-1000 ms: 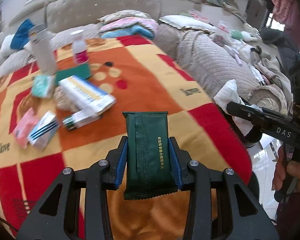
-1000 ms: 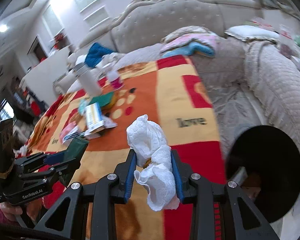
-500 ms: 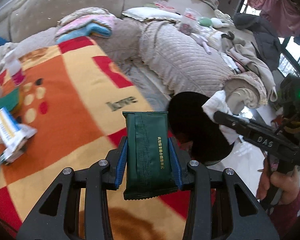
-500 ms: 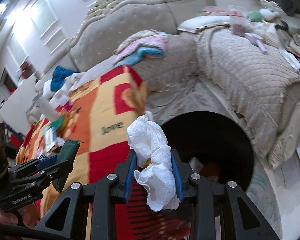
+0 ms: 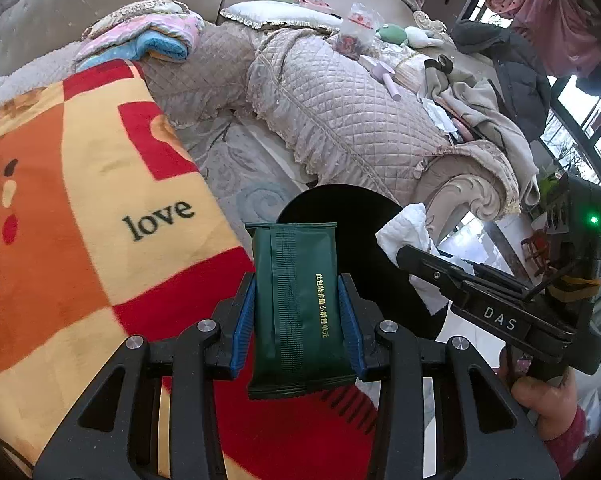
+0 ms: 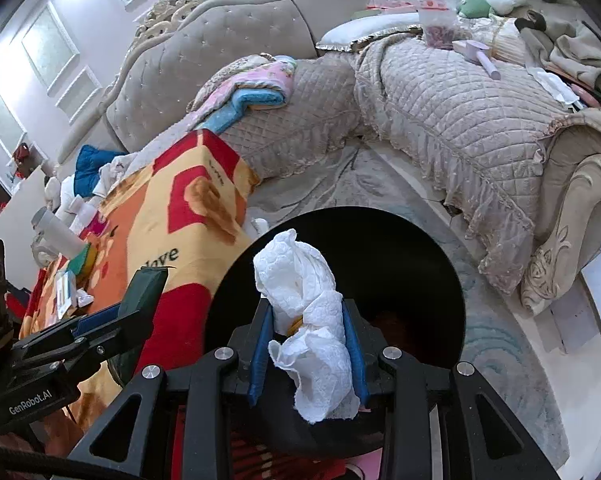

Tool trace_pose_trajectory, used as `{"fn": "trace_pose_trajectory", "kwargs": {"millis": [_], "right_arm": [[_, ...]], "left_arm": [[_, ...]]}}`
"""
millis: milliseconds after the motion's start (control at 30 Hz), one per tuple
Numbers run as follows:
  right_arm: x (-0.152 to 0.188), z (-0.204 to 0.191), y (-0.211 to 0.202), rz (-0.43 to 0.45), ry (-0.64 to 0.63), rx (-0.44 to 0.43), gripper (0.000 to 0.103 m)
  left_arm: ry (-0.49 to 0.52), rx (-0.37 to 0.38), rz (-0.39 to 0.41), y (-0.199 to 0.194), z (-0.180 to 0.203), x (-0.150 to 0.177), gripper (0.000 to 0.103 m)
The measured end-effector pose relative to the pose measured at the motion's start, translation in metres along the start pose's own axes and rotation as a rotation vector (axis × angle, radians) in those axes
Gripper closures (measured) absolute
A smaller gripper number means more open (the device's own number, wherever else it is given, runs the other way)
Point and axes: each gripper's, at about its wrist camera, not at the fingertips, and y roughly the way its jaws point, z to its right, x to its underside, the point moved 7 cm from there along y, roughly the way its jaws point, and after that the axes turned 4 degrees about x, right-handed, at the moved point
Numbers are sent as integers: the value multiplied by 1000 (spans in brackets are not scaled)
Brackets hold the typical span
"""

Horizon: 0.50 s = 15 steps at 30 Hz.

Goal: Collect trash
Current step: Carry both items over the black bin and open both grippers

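Left gripper (image 5: 298, 316) pinching green packet (image 5: 300, 308), right gripper (image 6: 306, 354) pinching crumpled tissue (image 6: 306, 320), over black bin (image 6: 400, 264); off-centre release risks missing bin.

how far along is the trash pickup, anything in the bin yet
Done: something reddish lies deep in the black bin, too dark to identify. In hand: the left gripper is shut on a green packet and the right gripper on a crumpled white tissue, both at the bin's mouth, not yet dropped. Left: packets and boxes remain on the patterned blanket.
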Motion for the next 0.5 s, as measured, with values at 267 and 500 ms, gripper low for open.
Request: {"fn": "trace_pose_trajectory", "kwargs": {"millis": [267,500], "right_arm": [[1,15,8,-19,30,61,66],[1,21,3,-9,52,68,53]], "left_arm": [[-4,21,-3,11,6,0,66],[-34,81,-4,15,10,-1,56]]}}
